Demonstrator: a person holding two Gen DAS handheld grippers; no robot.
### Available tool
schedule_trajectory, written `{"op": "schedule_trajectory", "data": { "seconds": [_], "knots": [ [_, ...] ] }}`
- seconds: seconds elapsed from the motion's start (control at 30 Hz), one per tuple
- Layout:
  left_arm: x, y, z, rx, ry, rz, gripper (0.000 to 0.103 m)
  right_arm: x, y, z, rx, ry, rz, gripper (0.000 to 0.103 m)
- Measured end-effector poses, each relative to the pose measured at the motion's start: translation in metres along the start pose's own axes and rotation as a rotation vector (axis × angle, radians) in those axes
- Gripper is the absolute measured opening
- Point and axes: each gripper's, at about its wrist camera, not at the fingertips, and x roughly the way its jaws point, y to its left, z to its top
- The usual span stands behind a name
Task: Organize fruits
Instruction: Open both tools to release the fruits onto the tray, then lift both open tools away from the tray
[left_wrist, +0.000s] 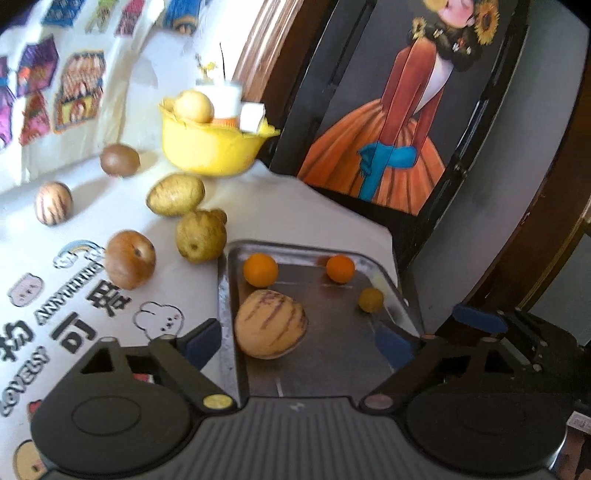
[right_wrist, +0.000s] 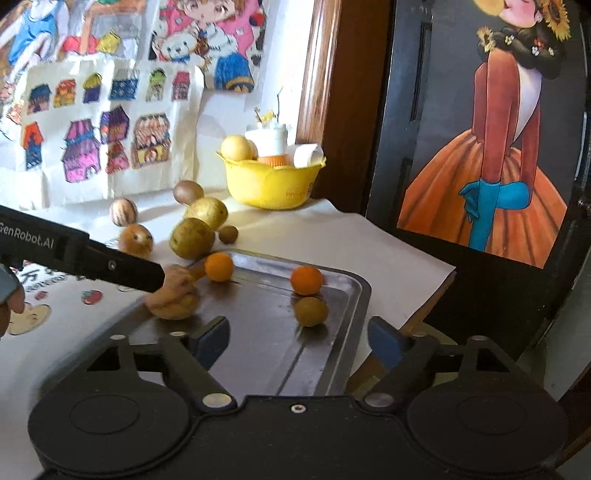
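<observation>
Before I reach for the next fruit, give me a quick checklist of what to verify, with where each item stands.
1. Left gripper open and empty: ok.
2. Right gripper open and empty: ok.
3. Striped melon resting inside the metal tray: ok.
4. Two oranges and a small yellow fruit settled in the tray: ok.
5. Free space left in the tray: ok.
6. Loose fruit on the tablecloth, such as the nearby pear, sorted: not ok.

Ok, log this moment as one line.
left hand-held gripper: open, empty | right hand-held gripper: open, empty | tray: striped melon, two oranges, one small yellow fruit
</observation>
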Motion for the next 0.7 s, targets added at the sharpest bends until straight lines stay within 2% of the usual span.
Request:
{"op": "schedule_trajectory", "data": {
  "seconds": [0.1,0.3,0.53,0.7],
  "knots": [
    [-0.019,0.001,-0.005,0.004,-0.035,0.019,0.102,-0.02,0.009,-0.003,0.018,-0.024,-0.011,0.097],
    [-0.057,0.007,-0.023,0.022,-0.102,0.115,0.102,-0.059,0.025,-0.013,0.133,-0.061,-0.01,0.102],
    [-0.079,0.022,-0.052,0.03,-0.048,0.157,0.102,-0.094,0.042,-0.025,0.152,-0.061,-0.021,0.102],
    [-0.095,0.03,-0.069,0.025,-0.024,0.176,0.102,-0.11,0.06,-0.034,0.102,-0.036,-0.019,0.102]
  ]
}}
